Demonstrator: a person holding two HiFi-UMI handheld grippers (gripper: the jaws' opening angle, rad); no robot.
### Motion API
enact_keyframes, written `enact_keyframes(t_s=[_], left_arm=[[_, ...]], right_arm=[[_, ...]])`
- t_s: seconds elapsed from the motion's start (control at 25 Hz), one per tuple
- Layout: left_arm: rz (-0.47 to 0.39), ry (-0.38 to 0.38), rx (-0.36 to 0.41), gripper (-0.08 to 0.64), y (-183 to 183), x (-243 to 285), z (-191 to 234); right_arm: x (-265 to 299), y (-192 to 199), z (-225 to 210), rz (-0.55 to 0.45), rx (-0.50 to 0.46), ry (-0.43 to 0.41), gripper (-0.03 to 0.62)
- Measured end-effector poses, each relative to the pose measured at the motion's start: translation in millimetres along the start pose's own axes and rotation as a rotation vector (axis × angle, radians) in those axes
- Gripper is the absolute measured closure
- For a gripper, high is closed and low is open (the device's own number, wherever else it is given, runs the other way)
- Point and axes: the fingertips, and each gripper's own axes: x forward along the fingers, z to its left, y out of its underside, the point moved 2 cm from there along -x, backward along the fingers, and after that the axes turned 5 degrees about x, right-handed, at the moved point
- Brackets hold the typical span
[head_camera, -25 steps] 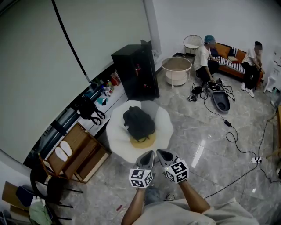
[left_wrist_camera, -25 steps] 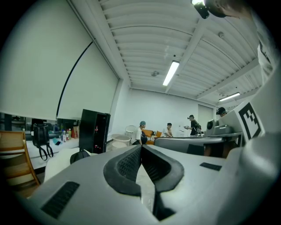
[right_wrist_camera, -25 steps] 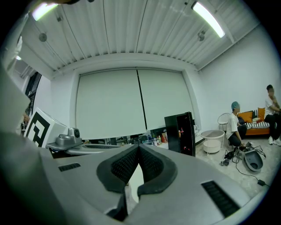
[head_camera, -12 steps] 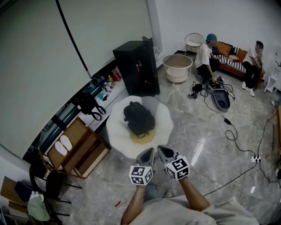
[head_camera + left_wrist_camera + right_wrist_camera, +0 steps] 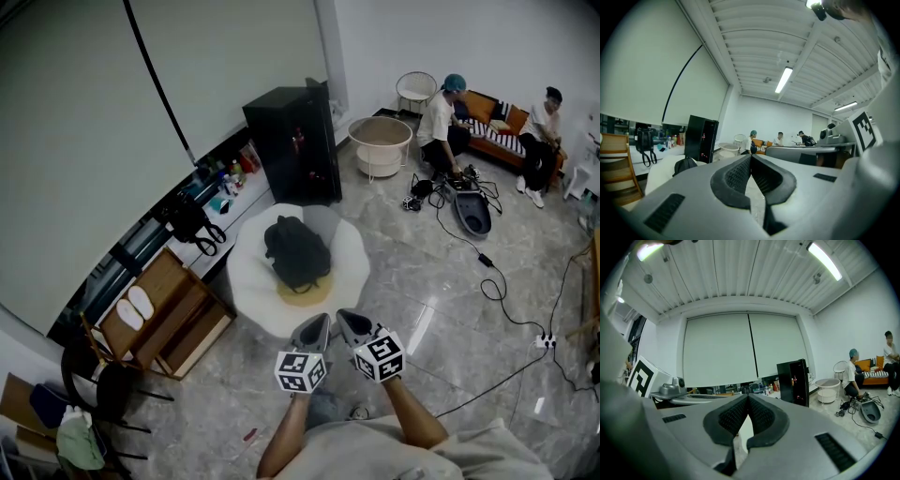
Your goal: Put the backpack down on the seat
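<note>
- The black fabric backpack [image 5: 297, 253] lies on the white, round, scallop-edged padded seat [image 5: 251, 292]. It sits on the middle and far part of the seat, clear of both your tongs.
- A yellow patch [image 5: 302, 298] of the seat's centre shows just beside the backpack's near edge.
- Your left tongs [image 5: 318, 327]: jaws fully together, nothing between the pads. The tips hang over the grey marble floor [image 5: 441, 281] just off the seat's near rim.
- Your right tongs [image 5: 346, 322]: jaws likewise closed and empty, tips side by side with the left pair.
- Each set of tongs carries its marker cube toward you, above your forearms.
- A tall black cabinet [image 5: 292, 141] stands beyond the seat.
- A wooden rack [image 5: 178, 323] stands to the seat's left.
- Two people sit well apart from the seat, by an orange sofa [image 5: 492, 122].
</note>
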Motion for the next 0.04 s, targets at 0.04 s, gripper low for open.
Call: enact_keyframes(t_s=[0.04], left_arm=[[-0.003, 0.003, -0.004, 0.529, 0.0, 0.1, -0.7]], right_arm=[[-0.3, 0.8, -0.3, 0.002, 0.002, -0.001, 0.565]])
